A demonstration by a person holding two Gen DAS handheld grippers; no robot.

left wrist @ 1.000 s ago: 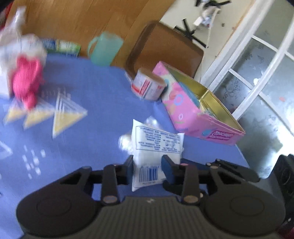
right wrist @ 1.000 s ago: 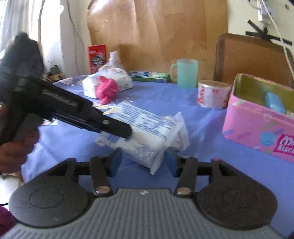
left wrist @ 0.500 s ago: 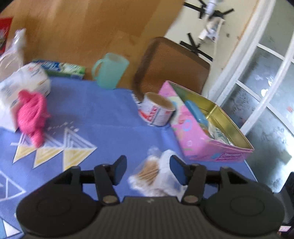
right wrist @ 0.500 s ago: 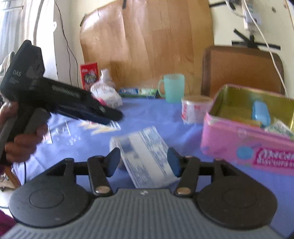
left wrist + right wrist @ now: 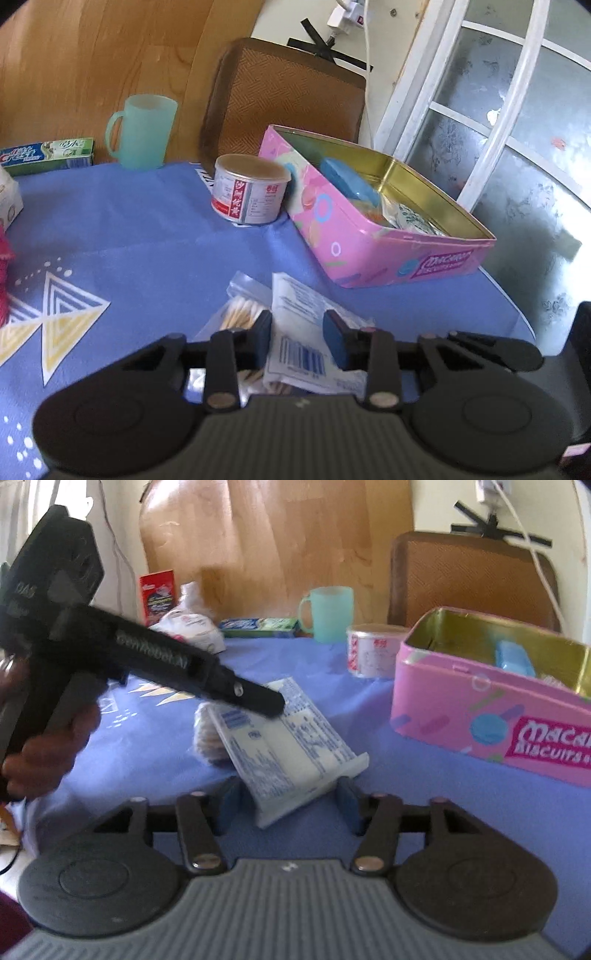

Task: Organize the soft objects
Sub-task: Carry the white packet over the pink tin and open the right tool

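Left wrist view: left hand-held gripper point(image 5: 297, 334) spread wide around the white packet point(image 5: 295, 317); right hand-held gripper point(image 5: 288, 803) gapes too; pink tin point(image 5: 369, 221) at two o'clock.

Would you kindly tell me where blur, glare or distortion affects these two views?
Left wrist view: sharp mid-frame, window glaring, its frame bowed by fisheye. Right wrist view: the left gripper is motion-smeared, the white packet slightly soft, the pink tin fairly crisp.
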